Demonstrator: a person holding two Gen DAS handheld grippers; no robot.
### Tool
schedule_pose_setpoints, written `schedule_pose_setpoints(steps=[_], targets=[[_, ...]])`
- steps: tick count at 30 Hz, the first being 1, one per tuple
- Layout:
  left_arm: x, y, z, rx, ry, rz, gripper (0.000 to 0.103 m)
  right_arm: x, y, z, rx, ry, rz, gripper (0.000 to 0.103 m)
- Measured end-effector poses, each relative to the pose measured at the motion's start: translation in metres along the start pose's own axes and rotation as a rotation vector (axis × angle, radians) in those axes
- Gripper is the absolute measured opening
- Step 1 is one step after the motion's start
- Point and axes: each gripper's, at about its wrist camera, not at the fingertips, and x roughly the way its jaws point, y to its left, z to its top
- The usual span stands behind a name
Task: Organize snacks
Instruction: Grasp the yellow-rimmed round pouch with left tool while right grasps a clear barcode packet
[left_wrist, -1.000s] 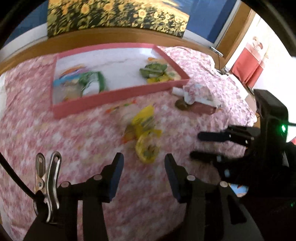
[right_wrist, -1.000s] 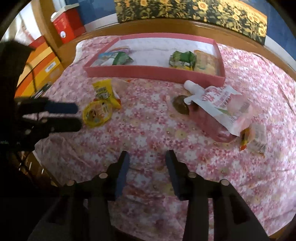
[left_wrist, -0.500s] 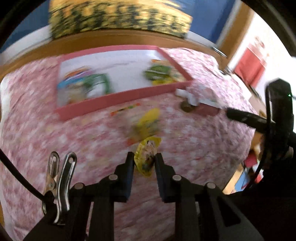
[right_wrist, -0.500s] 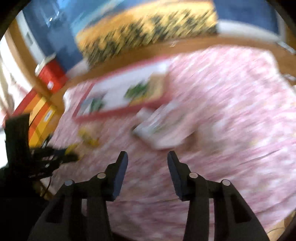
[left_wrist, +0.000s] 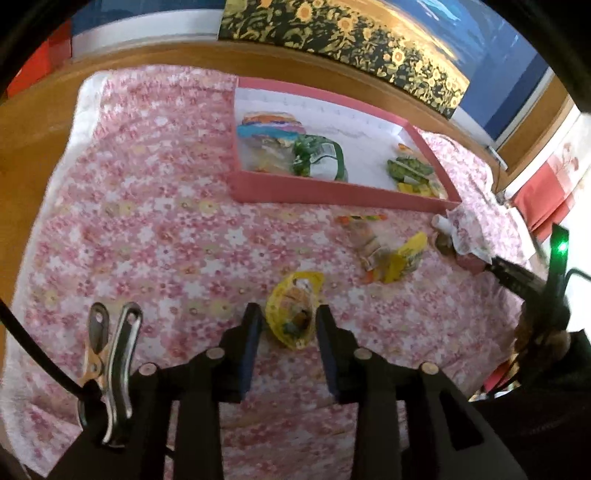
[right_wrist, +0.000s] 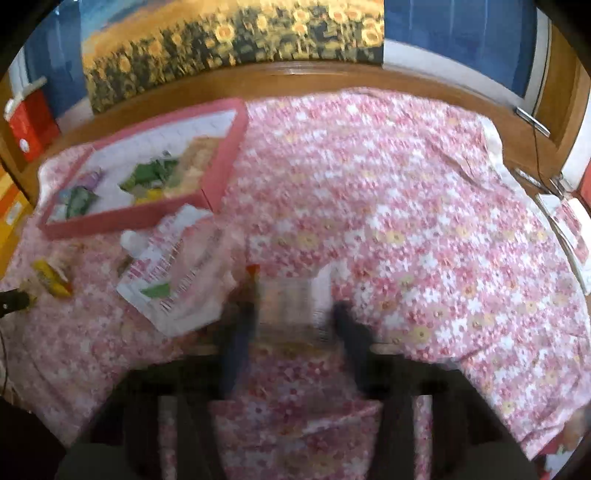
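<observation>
My left gripper (left_wrist: 286, 319) is shut on a small yellow snack packet (left_wrist: 293, 308) and holds it over the floral cloth. A pink tray (left_wrist: 332, 192) behind it holds several snacks. Loose yellow and clear packets (left_wrist: 391, 254) lie right of the held packet. My right gripper (right_wrist: 293, 314), blurred by motion, has its jaws apart around a small clear snack bag (right_wrist: 288, 306) on the cloth; I cannot tell whether it grips. A large pink-and-white pouch (right_wrist: 177, 273) lies just left of it. The tray also shows in the right wrist view (right_wrist: 144, 214).
The floral cloth (left_wrist: 166, 240) covers a wooden table (left_wrist: 33, 122). A sunflower picture (right_wrist: 229, 40) stands along the back wall. A red box (right_wrist: 29, 125) stands at the far left. The right gripper's body (left_wrist: 535, 288) shows at the right edge of the left wrist view.
My left gripper closed on the yellow packet and swung left, so the tray sits further right. My right gripper swung right and moved onto the small clear bag beside the pouch.
</observation>
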Motion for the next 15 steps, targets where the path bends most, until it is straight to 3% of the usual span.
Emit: schedule_pose_setpoints(steps=[5,8,11,15], targets=[[-0.012,-0.02,-0.008,0.146,-0.03,0.0,0.043,-0.025,-0.014,-0.007,0.06,-0.062,0.008,0.038],[-0.007,-0.021,-0.007,0.144,-0.031,-0.001,0.052,-0.055,-0.003,-0.007,-0.013,-0.134,-0.005,0.038],[0.001,-0.013,-0.005,0.114,-0.022,-0.004,0.052,-0.069,0.021,-0.005,-0.079,-0.142,0.097,0.038],[0.005,-0.014,-0.007,0.135,-0.016,0.035,0.051,-0.051,0.058,-0.009,-0.122,-0.072,0.23,0.039]])
